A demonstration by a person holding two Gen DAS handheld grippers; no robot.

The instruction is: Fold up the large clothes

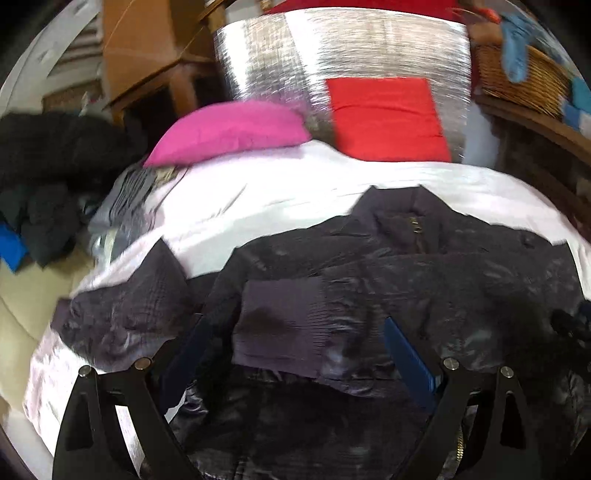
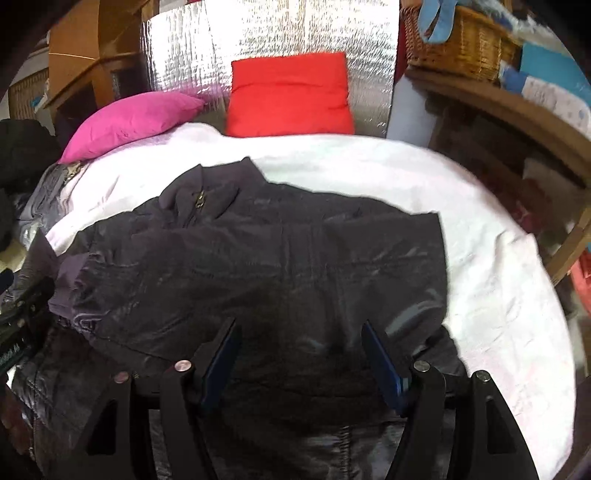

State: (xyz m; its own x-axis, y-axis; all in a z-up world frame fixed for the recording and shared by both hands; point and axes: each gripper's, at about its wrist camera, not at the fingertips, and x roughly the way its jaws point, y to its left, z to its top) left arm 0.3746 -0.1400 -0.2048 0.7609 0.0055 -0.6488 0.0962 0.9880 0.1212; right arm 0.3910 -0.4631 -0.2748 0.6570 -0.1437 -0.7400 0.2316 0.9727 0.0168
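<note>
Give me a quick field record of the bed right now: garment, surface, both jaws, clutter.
garment: dark jacket, spread out, collar toward the pillows, sleeve folded across its front
surface: white bedsheet
left gripper: jaws open, over the sleeve cuff
right gripper: jaws open, above the jacket, holding nothing
pillows: pink pillow, red pillow

Bare white sheet (image 2: pixel 480 258) is left free to the right of the dark jacket (image 2: pixel 258 266) and behind its collar. The far end is closed off by a pink pillow (image 2: pixel 129 120) and a red cushion (image 2: pixel 290 96) against a foil panel (image 2: pixel 280 33). The left edge is crowded by heaped dark clothes (image 1: pixel 51 184), the right by a wooden shelf (image 2: pixel 517 107) carrying a wicker basket (image 2: pixel 461 48).
</note>
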